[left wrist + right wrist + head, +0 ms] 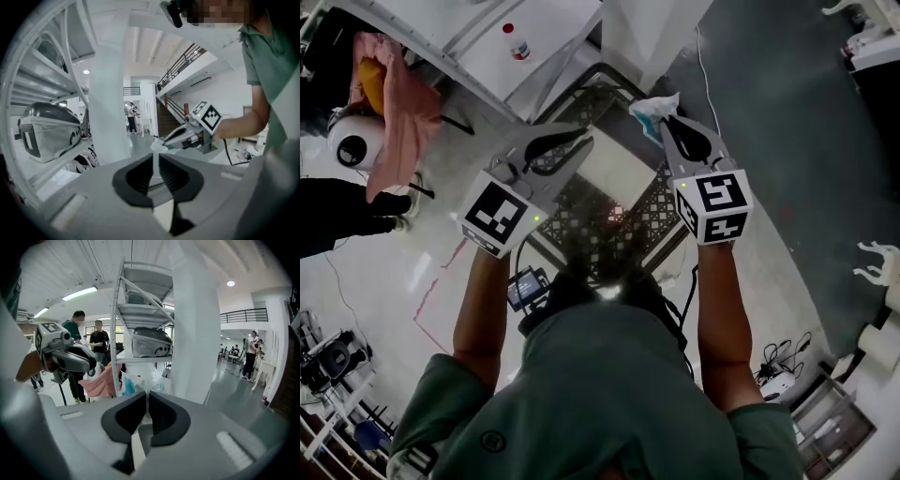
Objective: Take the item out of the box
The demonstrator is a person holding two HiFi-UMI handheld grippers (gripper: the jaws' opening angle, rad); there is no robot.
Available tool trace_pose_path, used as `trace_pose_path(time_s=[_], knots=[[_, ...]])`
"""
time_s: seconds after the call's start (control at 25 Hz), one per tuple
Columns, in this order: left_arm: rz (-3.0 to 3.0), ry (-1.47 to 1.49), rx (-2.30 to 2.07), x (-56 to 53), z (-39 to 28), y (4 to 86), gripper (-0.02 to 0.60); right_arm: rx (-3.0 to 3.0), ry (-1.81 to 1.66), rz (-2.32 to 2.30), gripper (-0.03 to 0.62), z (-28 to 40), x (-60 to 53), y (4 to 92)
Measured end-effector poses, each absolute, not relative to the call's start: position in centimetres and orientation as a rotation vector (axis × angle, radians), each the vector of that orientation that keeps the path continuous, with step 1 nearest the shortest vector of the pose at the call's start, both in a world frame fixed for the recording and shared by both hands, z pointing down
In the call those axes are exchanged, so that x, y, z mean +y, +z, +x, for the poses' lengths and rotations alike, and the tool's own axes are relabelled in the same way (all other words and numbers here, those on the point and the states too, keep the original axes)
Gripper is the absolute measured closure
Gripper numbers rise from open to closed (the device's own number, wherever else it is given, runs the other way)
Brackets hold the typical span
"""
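My right gripper (661, 119) is raised over the box and shut on a crumpled white and teal plastic packet (652, 110). The right gripper view shows the packet (140, 382) sticking out past the closed pads. A black lattice box (581, 222) stands on the floor below both hands, with a pale flat surface (619, 164) showing in it. To the left, my left gripper (585, 139) is held up at about the same height, jaws shut with nothing in them. In the left gripper view the right gripper (165, 143) carries the packet (158, 146) just beyond my left gripper (155, 161).
A white shelf rack (478, 42) with a red-capped bottle (517, 43) stands at upper left. Pink cloth (394, 117) hangs beside it. A white pillar (652, 33) rises behind the box. Cables (783, 361) lie at lower right. People (98, 341) stand in the background.
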State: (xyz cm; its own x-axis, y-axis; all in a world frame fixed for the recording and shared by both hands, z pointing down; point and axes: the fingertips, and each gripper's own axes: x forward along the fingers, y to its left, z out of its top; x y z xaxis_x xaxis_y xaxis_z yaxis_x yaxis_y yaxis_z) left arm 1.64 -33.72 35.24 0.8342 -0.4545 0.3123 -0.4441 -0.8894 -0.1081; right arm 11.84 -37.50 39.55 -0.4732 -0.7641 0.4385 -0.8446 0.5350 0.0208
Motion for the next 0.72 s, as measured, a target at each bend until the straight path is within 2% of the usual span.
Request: trace_pose_path(time_s=[0.72], knots=[[-2.913,-0.387,0.711,-32.8,0.8,29.2,0.543,-2.521,0.155,1.373,0.572,11.5,-34.1,29.4]])
